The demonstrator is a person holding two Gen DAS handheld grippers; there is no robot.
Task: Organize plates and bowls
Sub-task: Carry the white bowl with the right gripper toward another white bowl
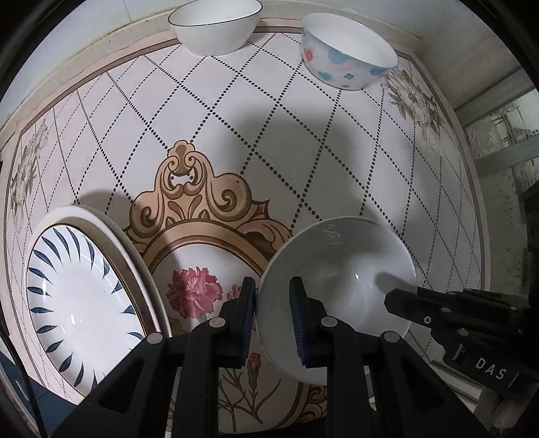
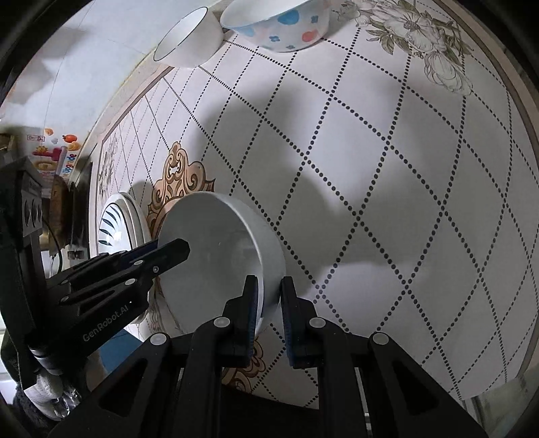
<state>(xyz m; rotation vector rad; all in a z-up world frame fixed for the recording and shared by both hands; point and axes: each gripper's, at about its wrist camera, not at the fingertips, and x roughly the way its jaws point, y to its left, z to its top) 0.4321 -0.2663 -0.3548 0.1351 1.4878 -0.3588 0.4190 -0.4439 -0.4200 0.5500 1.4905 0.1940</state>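
You have the plain white bowl (image 1: 337,296) pinched by its rim from both sides: your left claw (image 1: 273,323) is nearly closed on the rim at the lower centre of the left wrist view, one pad inside and one outside, and your right claw (image 2: 269,313) grips the opposite rim the same way in the right wrist view. The bowl sits low and right of centre over the patterned counter (image 1: 303,141), beside the stacked plates (image 1: 84,303) at lower left.

Treat it as glazed ceramic: stiff, probably fairly heavy, slick under the pads and likely to chip if knocked, so keep both rim grips square.

Two more bowls wait at the top of the frame: a black-rimmed bowl (image 1: 215,27) and a spotted bowl (image 1: 347,50).

The left claw's body reads "GenRobot.AI" (image 2: 106,326); the right one shows "DAS" (image 1: 490,369).
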